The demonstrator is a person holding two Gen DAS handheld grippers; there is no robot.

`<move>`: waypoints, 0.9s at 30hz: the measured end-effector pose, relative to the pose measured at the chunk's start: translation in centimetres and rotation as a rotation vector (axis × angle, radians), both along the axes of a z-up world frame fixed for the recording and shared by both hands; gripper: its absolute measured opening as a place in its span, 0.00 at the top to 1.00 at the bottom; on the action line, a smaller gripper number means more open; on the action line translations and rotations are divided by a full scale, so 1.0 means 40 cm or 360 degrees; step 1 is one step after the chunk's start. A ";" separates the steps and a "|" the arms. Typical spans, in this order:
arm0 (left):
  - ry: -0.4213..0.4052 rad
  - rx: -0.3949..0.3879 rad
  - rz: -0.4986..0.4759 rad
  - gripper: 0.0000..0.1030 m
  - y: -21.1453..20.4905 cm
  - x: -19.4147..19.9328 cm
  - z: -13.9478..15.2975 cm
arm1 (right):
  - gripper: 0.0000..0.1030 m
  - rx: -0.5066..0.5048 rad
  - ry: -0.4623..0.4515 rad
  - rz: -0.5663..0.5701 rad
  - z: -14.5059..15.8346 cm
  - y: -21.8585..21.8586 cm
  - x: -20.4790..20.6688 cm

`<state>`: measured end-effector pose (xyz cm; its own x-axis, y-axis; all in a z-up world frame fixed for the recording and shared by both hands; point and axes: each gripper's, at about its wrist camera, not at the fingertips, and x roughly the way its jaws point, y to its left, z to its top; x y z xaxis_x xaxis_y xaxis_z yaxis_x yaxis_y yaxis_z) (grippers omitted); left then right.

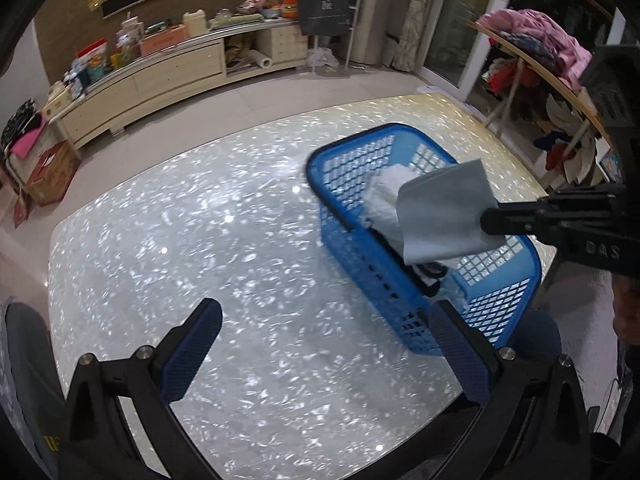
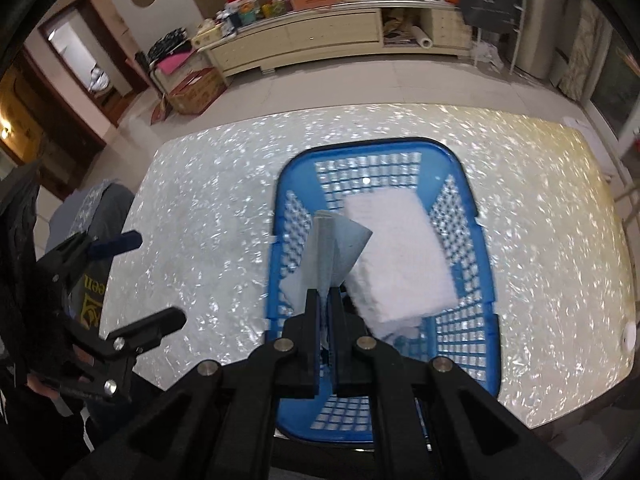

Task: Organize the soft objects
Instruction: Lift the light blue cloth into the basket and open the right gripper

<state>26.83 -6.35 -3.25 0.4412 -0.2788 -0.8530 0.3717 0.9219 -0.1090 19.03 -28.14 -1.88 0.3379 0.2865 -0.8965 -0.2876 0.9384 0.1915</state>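
Observation:
A blue plastic basket [image 1: 360, 248] [image 2: 486, 280] stands on the shiny speckled table [image 1: 200, 220] [image 2: 208, 208]. A white fluffy folded cloth [image 2: 400, 256] [image 1: 386, 200] lies inside it. My right gripper [image 2: 325, 300] [image 1: 490, 220] is shut on a folded grey cloth [image 2: 332, 248] [image 1: 444, 216] and holds it above the basket, over the white cloth. My left gripper [image 1: 324, 344] [image 2: 154, 280] is open and empty, low over the table, just left of the basket's near corner.
A long cream cabinet [image 1: 160, 76] [image 2: 320, 36] cluttered with boxes and bottles lines the far wall. A rack with pink and red clothes [image 1: 540, 48] stands at the right. A cardboard box [image 2: 192, 92] sits on the floor. A doorway [image 2: 88, 60] opens at the left.

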 end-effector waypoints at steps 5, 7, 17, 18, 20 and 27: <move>0.0001 0.0014 -0.0059 0.00 -0.067 0.009 -0.003 | 0.97 0.0041 0.0053 -0.0067 -0.047 -0.053 0.042; 0.0014 0.0013 -0.0075 0.00 -0.090 0.019 -0.012 | 0.97 0.0044 0.0089 -0.0089 -0.074 -0.061 0.062; 0.0094 0.0023 -0.0087 0.00 -0.137 0.078 -0.074 | 0.97 -0.0081 0.0167 -0.0120 -0.157 -0.095 0.108; 0.0103 0.0024 -0.0086 0.00 -0.138 0.083 -0.080 | 0.97 -0.0082 0.0167 -0.0117 -0.162 -0.092 0.109; 0.0119 0.0032 -0.0088 0.00 -0.138 0.089 -0.097 | 0.97 -0.0082 0.0178 -0.0113 -0.170 -0.091 0.111; 0.0146 0.0013 -0.0087 0.00 -0.131 0.093 -0.117 | 0.93 -0.0188 0.0143 -0.0126 -0.160 -0.095 0.100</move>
<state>30.54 -11.60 -7.93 0.3451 -0.2933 -0.8915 0.4104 0.9014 -0.1377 23.04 -31.94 -8.27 0.2723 0.1532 -0.9499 -0.1983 0.9750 0.1004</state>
